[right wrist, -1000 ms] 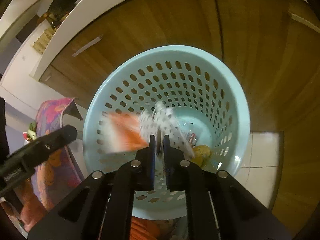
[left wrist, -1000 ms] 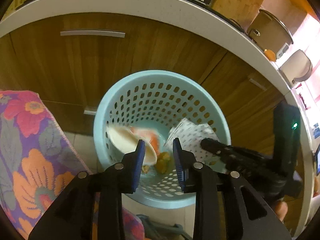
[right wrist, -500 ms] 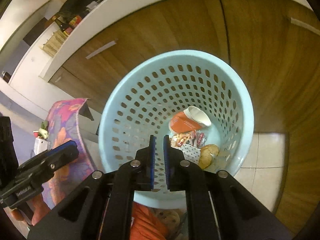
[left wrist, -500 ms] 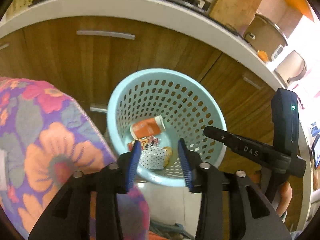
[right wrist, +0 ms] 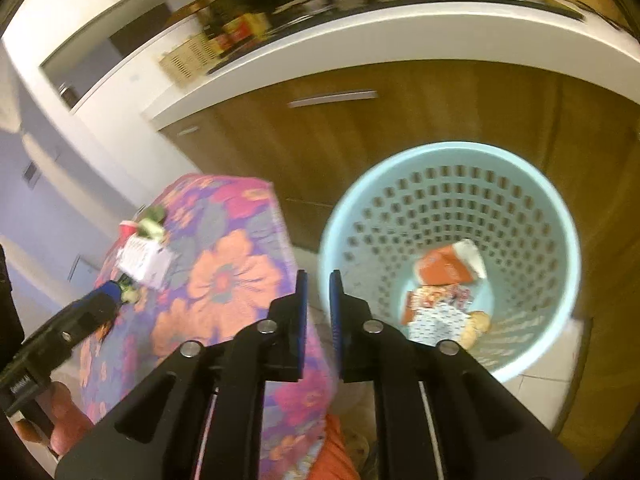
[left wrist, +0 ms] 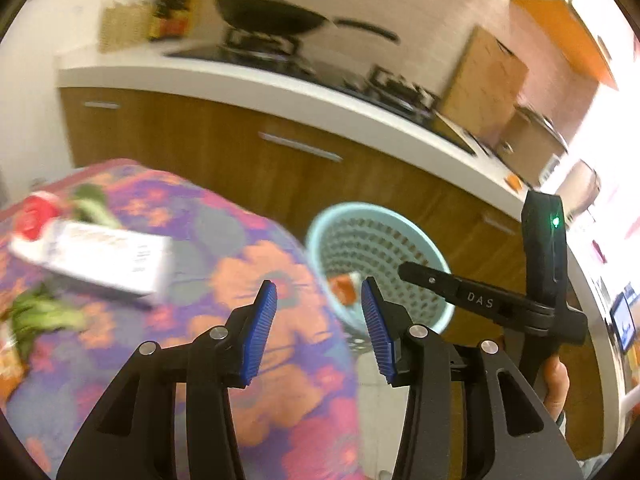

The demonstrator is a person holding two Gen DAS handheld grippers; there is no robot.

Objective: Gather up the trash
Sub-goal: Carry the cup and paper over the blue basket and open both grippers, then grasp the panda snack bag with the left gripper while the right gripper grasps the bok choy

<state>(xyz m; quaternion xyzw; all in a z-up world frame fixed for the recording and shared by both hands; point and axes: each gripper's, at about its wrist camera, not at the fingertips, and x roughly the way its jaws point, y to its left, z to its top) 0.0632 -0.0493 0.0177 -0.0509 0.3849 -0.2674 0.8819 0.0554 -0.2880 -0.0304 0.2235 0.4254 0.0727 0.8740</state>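
The left gripper (left wrist: 318,322) stands nearest in its own view, its blue ribbed pads spread apart with nothing between them; its jaws have just been opening. It hangs over the near edge of a flower-patterned cloth in purple, orange and pink (left wrist: 256,272) that covers a small table. The right gripper (right wrist: 318,312) shows a narrow gap between its blue pads, which have just begun to part, and nothing sits between them either. It points down between the cloth's corner and the pale blue perforated plastic basket (right wrist: 552,216).

On the cloth, toward its far left edge, lies a white rectangular carton with a red round cap (left wrist: 96,256), blurred in both views. Green leafy scraps (left wrist: 44,316) lie beside it, near the left edge; more green bits (left wrist: 94,204) sit just behind the carton.

The basket stands on the tiled floor, just beside the table and against the brown wooden cabinet fronts (right wrist: 360,140). At its bottom lie an orange and white paper cup (right wrist: 448,266) on its side, a colourful printed wrapper (right wrist: 436,298), a white dotted paper piece (right wrist: 434,320) and a yellowish food scrap (right wrist: 476,326), all close together.

Beyond the cabinets runs a white worktop (left wrist: 248,84) carrying a black wok (left wrist: 276,16) on a gas hob, with a woven basket (left wrist: 120,26) at its left end.
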